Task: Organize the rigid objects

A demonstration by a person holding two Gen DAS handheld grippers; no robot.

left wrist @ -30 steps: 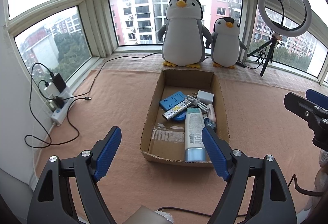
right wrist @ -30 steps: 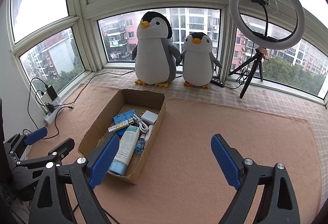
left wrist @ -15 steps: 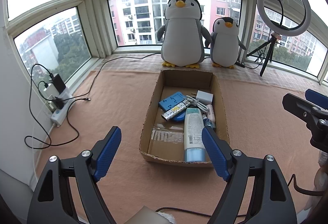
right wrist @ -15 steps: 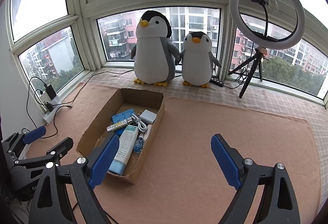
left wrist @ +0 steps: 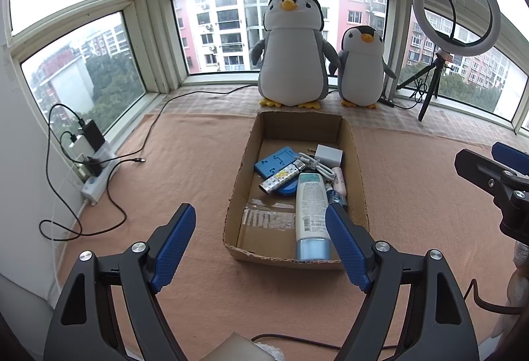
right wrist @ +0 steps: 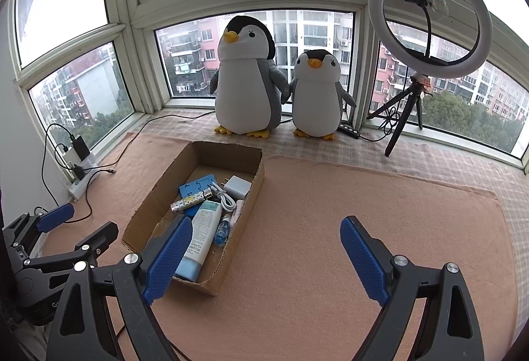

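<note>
Holding nothing: left gripper, right gripper, both spread wide | box: tube, charger, lighter, blue case | rug

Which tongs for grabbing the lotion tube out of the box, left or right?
Left, likely. The left tongs are open and face the box squarely, tube straight ahead. The right tongs, also open, sit off to its side.
</note>
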